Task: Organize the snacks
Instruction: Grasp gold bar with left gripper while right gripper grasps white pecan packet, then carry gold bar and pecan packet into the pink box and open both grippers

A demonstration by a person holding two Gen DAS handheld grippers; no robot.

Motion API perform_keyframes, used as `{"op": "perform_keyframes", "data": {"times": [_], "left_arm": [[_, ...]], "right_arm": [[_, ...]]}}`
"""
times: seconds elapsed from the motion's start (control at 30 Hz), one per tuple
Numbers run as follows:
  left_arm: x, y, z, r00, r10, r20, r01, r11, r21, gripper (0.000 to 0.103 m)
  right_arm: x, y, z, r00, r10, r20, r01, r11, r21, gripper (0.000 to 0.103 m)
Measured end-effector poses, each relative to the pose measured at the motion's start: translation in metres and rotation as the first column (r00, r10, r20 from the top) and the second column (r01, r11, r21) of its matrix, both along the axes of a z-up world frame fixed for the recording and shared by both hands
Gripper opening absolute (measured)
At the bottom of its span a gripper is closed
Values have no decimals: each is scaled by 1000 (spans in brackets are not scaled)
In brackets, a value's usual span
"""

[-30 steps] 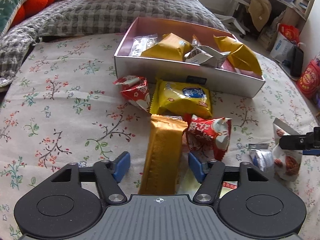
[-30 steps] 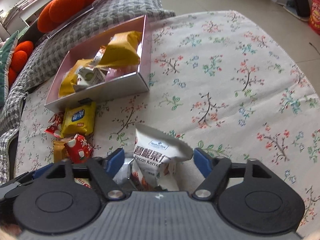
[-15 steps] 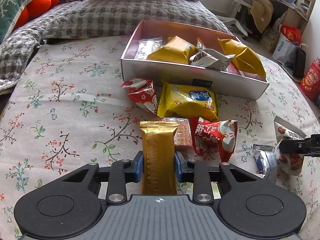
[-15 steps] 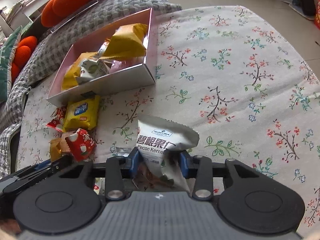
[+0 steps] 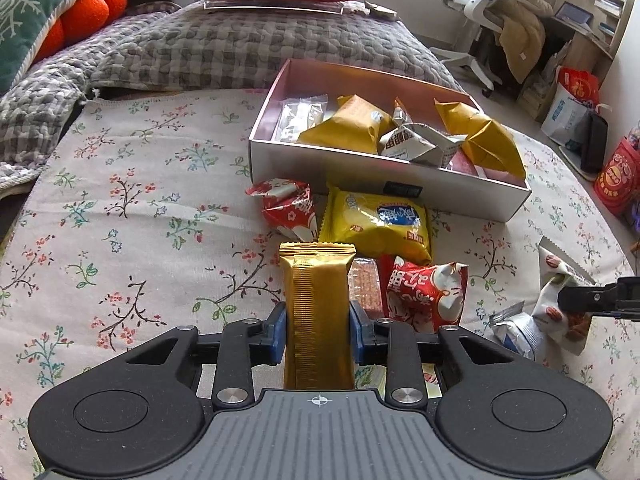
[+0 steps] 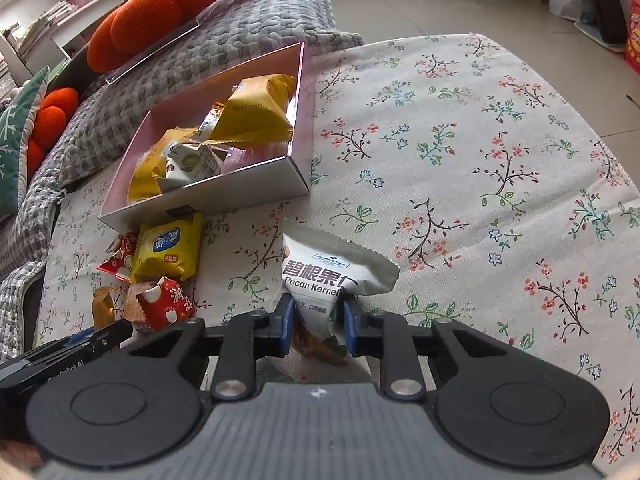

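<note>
Here the left gripper [image 5: 318,322] grips one gold bar [image 5: 318,304], long axis pointing away toward the box [image 5: 384,176]; the right gripper [image 6: 316,316] jaws are closing on one pecan packet [image 6: 320,276]; two red packets [image 5: 420,296] lie nearby.

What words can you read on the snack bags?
"Pecan Kernel", under large Chinese characters: white pecan packet, pinched by the closing right gripper.
Yellow packet: blue oval label, blurred.
Red packets: Chinese characters, too distorted to read.
Gold bar in the left gripper: no text.
</note>
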State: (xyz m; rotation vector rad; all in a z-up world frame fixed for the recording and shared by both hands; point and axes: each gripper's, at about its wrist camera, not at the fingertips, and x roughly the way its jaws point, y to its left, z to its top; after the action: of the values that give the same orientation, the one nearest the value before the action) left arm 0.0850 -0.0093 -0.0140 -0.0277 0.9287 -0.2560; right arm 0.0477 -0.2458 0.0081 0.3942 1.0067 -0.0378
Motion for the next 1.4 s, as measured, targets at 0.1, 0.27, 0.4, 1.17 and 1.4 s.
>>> {"op": "perform_keyframes", "data": {"times": [0.1,0.27,0.4,1.17,1.4], "left_arm": [[0,0,1,1000,1,5,-1,1000,-6,28],[0,0,4,1000,-1,17,1,1000,-7,28],[0,1,5,1000,0,19,0,1000,-16,28],[0,2,12,999,-1,41,2,999,-39,28],[0,3,12,999,-3,42,4,999,-39,28]], "right_arm": [[0,1,1,1000,4,9,-3,1000,-9,20],[-2,2,5,999,11,36,-11,1000,-16,16],[-2,2,5,999,15,42,-14,1000,-19,15],[3,9,3,998,28,61,-24,998,-57,30],[11,6,-7,1000,4,31,-4,1000,-18,35]]}}
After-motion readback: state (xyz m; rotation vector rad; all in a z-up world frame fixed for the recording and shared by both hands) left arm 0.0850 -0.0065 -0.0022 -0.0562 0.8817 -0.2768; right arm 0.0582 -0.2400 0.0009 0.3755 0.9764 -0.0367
